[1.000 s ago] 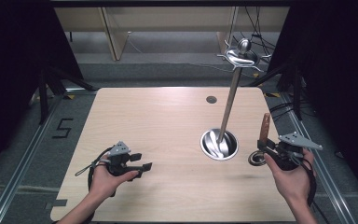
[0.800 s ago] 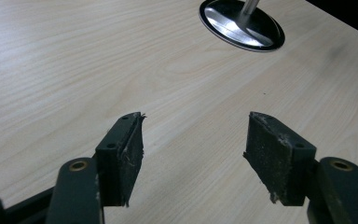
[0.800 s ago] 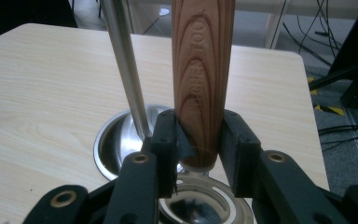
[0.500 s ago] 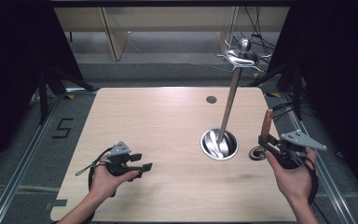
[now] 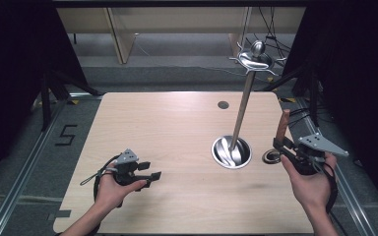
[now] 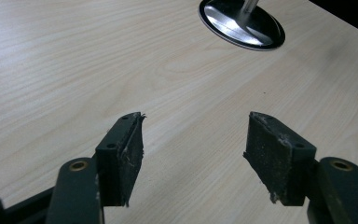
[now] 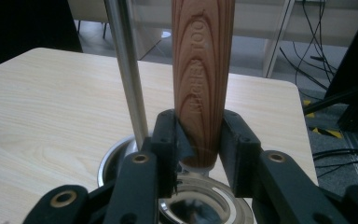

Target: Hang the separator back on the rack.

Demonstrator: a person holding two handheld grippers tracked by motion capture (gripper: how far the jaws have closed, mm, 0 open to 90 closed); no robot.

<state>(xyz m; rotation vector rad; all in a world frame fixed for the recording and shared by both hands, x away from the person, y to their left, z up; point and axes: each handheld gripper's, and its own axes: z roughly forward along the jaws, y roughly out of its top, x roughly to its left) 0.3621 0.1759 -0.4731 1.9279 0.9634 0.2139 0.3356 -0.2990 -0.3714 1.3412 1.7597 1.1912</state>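
Lifting step: right tool [image 7: 199, 140] clamps the wooden-handled strainer [image 7: 200, 70] upright at the desk's [image 5: 177, 128] right edge, beside the hook stand [image 5: 243, 108]. Left tool [image 6: 196, 154] rests open, empty. Next, probably raise it toward a hook.

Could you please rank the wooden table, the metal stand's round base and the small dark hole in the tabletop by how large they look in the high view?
1. Wooden table, by far the largest.
2. Stand's round base.
3. Dark hole, smallest; it lies farther from the camera, yet the gap is plain.
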